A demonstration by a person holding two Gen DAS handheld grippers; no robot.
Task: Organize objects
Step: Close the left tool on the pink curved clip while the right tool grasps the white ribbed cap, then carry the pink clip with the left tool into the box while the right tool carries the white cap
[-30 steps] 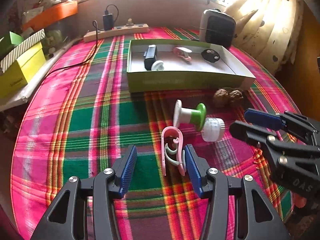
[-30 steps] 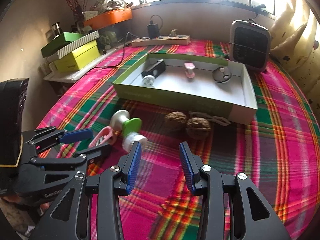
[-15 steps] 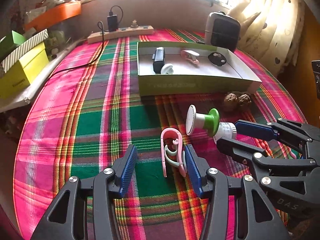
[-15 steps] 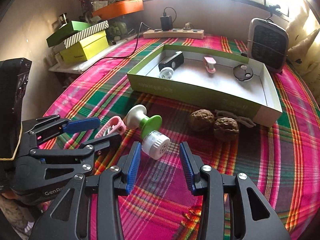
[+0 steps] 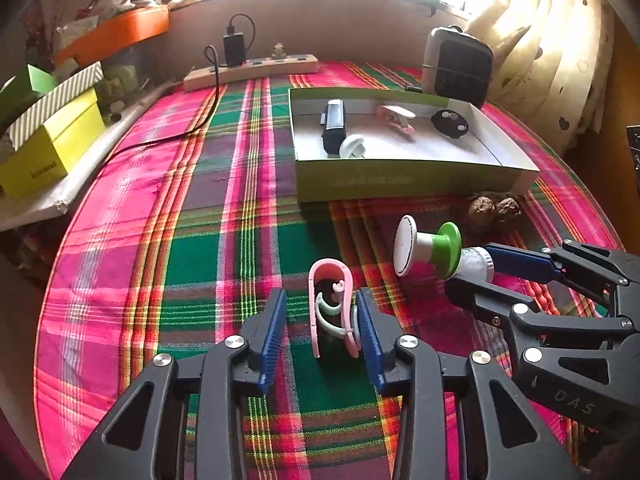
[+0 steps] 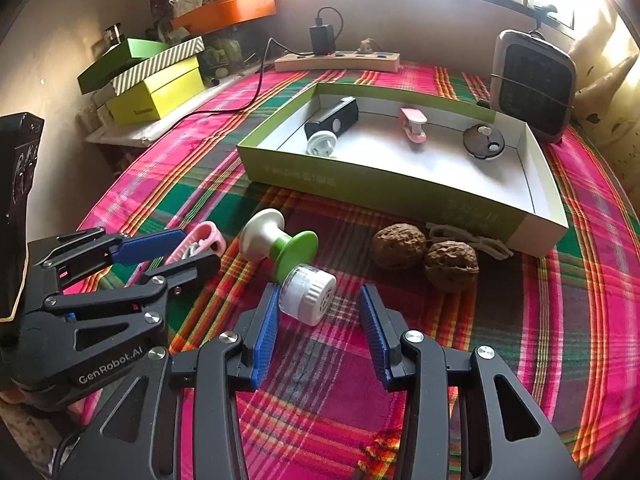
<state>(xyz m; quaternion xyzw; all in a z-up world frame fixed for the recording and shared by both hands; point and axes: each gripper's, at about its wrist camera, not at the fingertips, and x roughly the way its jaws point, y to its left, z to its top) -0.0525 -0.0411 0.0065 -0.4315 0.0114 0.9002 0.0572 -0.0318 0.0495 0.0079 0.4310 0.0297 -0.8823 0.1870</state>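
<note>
A pink clip (image 5: 330, 307) stands on the plaid cloth between the open jaws of my left gripper (image 5: 320, 330), close to the right pad. It also shows in the right wrist view (image 6: 200, 240). A white and green spool-shaped piece (image 6: 280, 244) lies on the cloth, and a small white cylinder (image 6: 308, 294) at its end sits between the open jaws of my right gripper (image 6: 320, 330), near the left pad. The spool (image 5: 428, 246) and right gripper (image 5: 476, 276) show in the left wrist view. A green-walled tray (image 6: 400, 194) holds a black device, a white plug, a pink stapler and a black disc.
Two walnuts (image 6: 424, 252) and a bit of string lie before the tray's front wall. A heater (image 6: 532, 84) stands at the back right, a power strip (image 6: 336, 62) at the back, stacked boxes (image 6: 152, 80) on the left. Curtains hang right.
My right gripper has moved forward so the white cylinder now lies between its jaws. My left gripper has stayed around the pink clip, with the view shifted slightly toward the tray.
</note>
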